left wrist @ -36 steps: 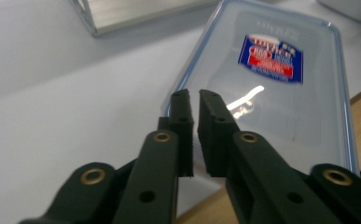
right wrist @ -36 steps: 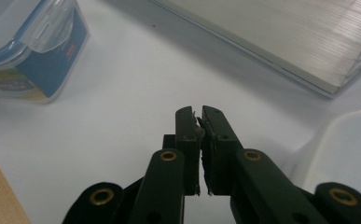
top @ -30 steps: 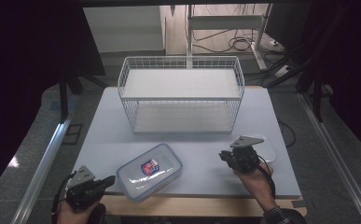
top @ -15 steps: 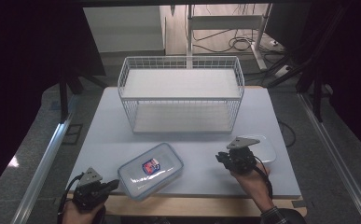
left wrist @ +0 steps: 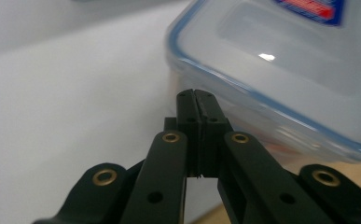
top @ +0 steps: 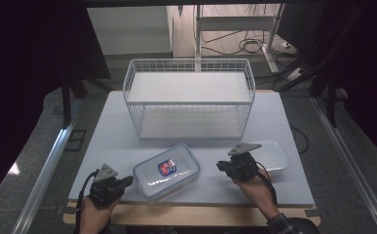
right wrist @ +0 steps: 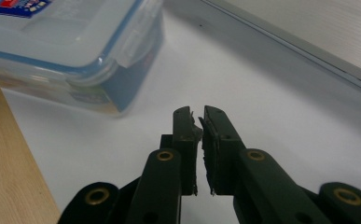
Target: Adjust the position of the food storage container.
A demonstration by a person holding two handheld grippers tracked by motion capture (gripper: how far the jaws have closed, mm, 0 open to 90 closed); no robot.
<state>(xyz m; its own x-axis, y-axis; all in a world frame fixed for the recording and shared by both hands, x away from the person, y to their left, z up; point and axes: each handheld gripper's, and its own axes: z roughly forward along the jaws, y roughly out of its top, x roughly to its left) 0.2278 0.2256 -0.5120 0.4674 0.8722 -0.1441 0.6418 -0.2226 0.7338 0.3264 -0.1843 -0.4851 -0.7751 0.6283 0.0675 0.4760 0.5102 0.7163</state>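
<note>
A clear lidded food box (top: 166,170) with a blue seal and a red-and-blue label lies near the table's front edge. My left gripper (top: 127,181) sits just left of it, jaws pressed together and empty; in the left gripper view its tips (left wrist: 195,93) are right beside the box's wall (left wrist: 285,60), and contact is unclear. To the right of the box my right gripper (top: 220,165) points at it from a short way off. Its jaws (right wrist: 196,112) have just been closing, with a thin slit and nothing between them; the box's latch corner (right wrist: 66,42) lies ahead.
A white wire basket rack (top: 188,97) stands across the back of the white table top (top: 118,136). A shallow white tray (top: 273,156) lies just behind my right hand. The table's wooden front strip (right wrist: 10,163) runs under the box.
My left gripper has slid right along the front edge, up close to the box. The right gripper has stayed nearly where it was.
</note>
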